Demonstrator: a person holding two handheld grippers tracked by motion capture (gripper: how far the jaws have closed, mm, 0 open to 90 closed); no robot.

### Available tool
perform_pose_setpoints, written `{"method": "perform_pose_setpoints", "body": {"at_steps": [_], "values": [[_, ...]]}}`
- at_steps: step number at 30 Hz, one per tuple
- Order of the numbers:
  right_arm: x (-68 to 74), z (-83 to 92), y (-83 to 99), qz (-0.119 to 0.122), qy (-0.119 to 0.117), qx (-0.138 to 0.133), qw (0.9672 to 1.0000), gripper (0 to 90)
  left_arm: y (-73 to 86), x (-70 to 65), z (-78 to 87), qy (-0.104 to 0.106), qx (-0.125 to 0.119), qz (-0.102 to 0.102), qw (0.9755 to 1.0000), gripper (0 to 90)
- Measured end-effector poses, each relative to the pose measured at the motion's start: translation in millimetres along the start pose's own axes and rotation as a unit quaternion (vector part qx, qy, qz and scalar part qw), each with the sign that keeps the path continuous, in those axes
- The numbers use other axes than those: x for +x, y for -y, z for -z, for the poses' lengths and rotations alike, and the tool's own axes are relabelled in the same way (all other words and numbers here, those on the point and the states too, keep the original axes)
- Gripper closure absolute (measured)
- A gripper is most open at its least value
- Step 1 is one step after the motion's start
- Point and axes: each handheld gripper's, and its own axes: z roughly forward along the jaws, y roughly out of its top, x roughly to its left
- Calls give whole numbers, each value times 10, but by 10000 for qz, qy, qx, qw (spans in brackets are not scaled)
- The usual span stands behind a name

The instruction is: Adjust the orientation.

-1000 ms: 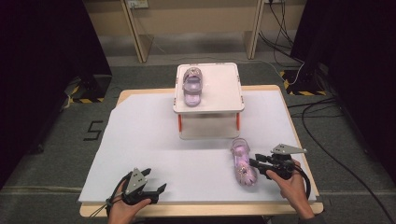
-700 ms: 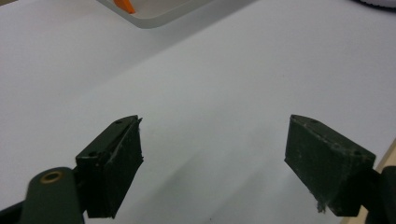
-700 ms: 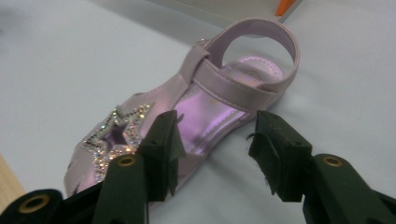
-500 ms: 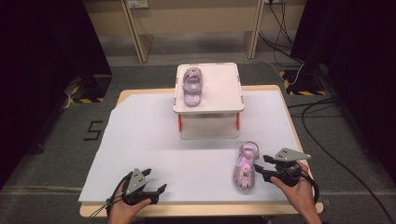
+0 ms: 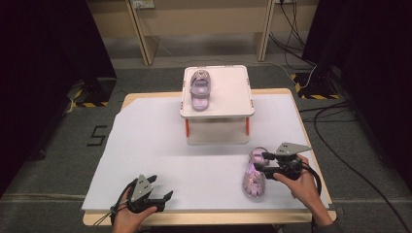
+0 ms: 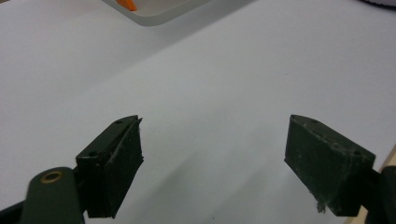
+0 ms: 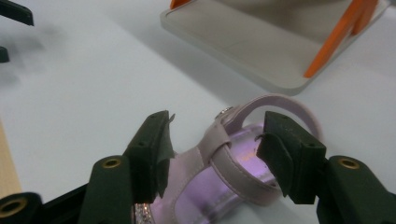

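Right gripper (image 7: 212, 154), jaws just opened and straddling the ankle strap of the pink sandal (image 5: 254, 174) lying on the table in front of the white stand (image 5: 217, 92), risks snagging that strap on withdrawal; left gripper (image 5: 158, 194) rests spread.

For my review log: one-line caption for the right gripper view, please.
Right gripper, jaws just opened, straddles the strap of a pink sandal lying on the white table near a small stand.
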Motion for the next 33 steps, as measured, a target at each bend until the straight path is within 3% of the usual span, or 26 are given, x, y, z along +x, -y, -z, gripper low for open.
{"method": "perform_pose_setpoints", "body": {"at_steps": [4, 9, 13, 15, 20, 24, 29, 33], "values": [[-40, -153, 26, -44, -230, 436, 9988, 476, -1, 0, 1, -3, 0, -2, 10000, 185], [6, -137, 10, -16, -156, 610, 9980, 628, -1, -1, 0, -14, 10, -5, 10000, 187], [75, -114, -40, -4, -160, 474, 9987, 786, -1, 0, -1, -12, 0, 13, 10000, 192], [112, -118, -87, -40, -218, 338, 9992, 810, 0, 2, -1, -17, -3, 16, 10000, 192], [116, -191, -223, -211, -206, 70, 9995, 821, -3, 1, 3, -8, -10, 6, 10000, 193], [20, -311, -298, -736, -222, -226, 9968, 822, -3, 3, 6, -1, -28, 7, 10000, 192], [-68, -321, -213, -1067, -29, -207, 9941, 788, -5, -2, 9, 13, -23, -15, 10000, 193], [-108, -186, -106, -1148, 91, -9, 9933, 653, -6, -4, 5, 5, -12, -29, 10000, 193]]}}
